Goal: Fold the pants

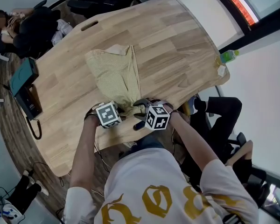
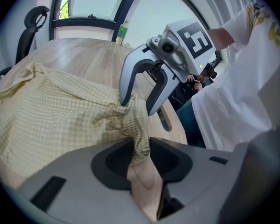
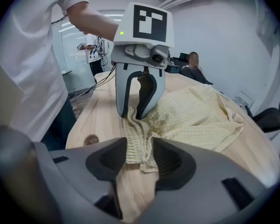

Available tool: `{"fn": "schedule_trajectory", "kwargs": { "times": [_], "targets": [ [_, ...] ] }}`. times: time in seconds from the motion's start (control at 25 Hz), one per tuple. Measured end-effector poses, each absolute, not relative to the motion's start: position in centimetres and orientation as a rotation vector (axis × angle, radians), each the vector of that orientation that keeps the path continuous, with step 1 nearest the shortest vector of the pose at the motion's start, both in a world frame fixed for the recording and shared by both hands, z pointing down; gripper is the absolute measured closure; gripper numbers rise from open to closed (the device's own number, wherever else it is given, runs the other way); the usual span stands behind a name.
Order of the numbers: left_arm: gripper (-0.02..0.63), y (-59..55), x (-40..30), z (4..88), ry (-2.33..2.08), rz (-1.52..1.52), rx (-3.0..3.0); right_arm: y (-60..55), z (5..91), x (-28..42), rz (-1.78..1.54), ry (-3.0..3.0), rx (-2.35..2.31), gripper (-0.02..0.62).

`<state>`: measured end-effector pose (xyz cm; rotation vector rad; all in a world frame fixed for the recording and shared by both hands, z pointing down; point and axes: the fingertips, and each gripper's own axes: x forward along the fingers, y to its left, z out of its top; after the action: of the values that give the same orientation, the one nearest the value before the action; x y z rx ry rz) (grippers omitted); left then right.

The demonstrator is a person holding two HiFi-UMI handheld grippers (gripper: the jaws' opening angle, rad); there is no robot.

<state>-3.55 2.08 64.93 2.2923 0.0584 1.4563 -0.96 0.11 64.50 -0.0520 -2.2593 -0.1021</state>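
Both forearms reach forward, side by side. Left hand-held gripper (image 2: 141, 158) and right hand-held gripper (image 3: 139, 160) tilt steeply downward, tips close together, each with jaws pinching the pants (image 1: 114, 73) waistband.

Nothing readable. Gold gothic lettering (image 1: 155, 200) on my shirt (image 1: 130, 171): illegible. Cubes on left tool (image 3: 132, 115) and right tool (image 2: 137, 107): black-and-white square markers only, no letters.
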Motion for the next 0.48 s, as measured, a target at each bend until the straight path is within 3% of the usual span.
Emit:
{"fn": "schedule_trajectory", "kwargs": {
  "times": [0.48],
  "targets": [
    [0.492,2.7,-4.3,63.1,0.015,1.434,2.291,0.9,62.9,-1.2,0.029,-2.285,-0.001,0.430]
  ]
}}
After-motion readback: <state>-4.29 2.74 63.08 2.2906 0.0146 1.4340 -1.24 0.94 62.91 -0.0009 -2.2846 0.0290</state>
